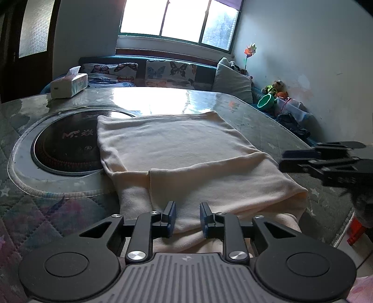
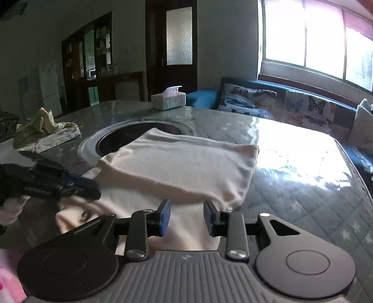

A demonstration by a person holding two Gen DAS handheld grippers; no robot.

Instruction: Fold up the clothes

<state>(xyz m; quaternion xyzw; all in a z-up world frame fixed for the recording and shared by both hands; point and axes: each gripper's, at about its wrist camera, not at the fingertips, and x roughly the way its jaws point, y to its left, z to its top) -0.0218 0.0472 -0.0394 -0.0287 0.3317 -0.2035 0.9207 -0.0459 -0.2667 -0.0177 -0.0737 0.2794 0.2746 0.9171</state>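
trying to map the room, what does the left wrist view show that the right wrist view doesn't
Only the left wrist view shows the pinwheel, the green bowl and the toys in the corner by the wall. Only the right wrist view shows the crumpled cloth on the table's far side, the white fridge and the dark cabinet. Both show the cream garment, the tissue box, the round cooktop, the butterfly cushions and the window. Both grippers hang open over the garment's near edge.

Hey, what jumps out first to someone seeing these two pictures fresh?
The cream garment, partly folded, lies mid-table and overlaps the round black cooktop. Both open grippers, left gripper and right gripper, sit at its near edge. Bright window glare floods the table's far end.
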